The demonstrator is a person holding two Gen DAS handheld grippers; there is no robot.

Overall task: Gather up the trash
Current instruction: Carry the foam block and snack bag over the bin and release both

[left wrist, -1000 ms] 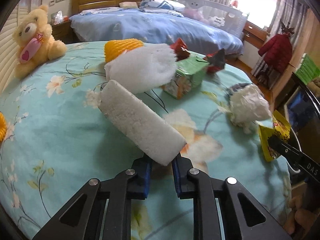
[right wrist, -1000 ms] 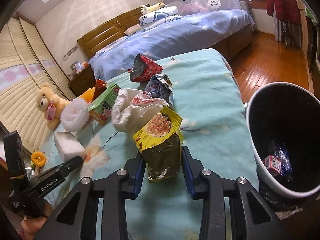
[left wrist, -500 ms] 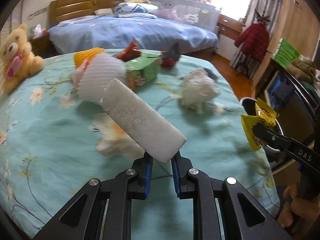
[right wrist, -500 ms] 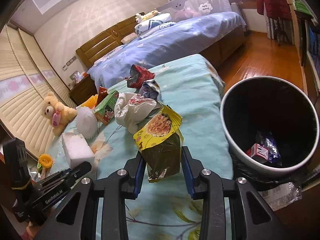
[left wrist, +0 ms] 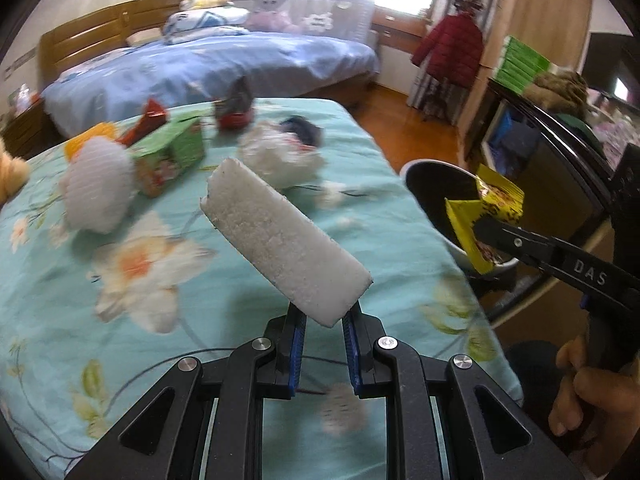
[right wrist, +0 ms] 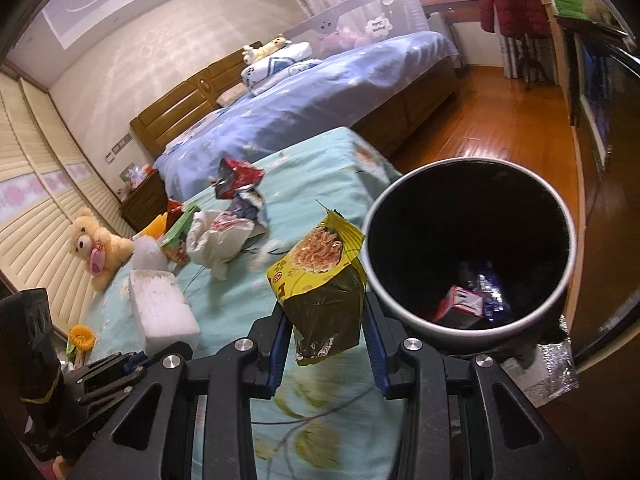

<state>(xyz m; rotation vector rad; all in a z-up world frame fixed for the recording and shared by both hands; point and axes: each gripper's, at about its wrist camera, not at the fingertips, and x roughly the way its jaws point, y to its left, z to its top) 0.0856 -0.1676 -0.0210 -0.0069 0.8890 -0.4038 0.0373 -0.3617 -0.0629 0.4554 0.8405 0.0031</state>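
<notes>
A white foam block (left wrist: 280, 240) is clamped in my left gripper (left wrist: 323, 320), lifted above the floral bedspread (left wrist: 224, 304); the same foam block (right wrist: 162, 312) shows at the lower left of the right wrist view. My right gripper (right wrist: 325, 332) is shut on a yellow snack wrapper (right wrist: 324, 276), just left of the rim of a round trash bin (right wrist: 472, 324). In the left wrist view the wrapper (left wrist: 486, 216) hangs in front of the bin (left wrist: 432, 184). A little trash lies at the bin's bottom.
On the bedspread lie a crumpled white bag (right wrist: 216, 236), a green carton (left wrist: 168, 156), white foam netting (left wrist: 98, 188), a red wrapper (right wrist: 236, 176) and a dark wrapper (left wrist: 302, 130). A teddy bear (right wrist: 96, 244) sits far left. A blue bed stands behind, wooden floor at right.
Both grippers have swung to the right with their loads. The bin has come closer and larger in the right wrist view and has entered the left wrist view.
</notes>
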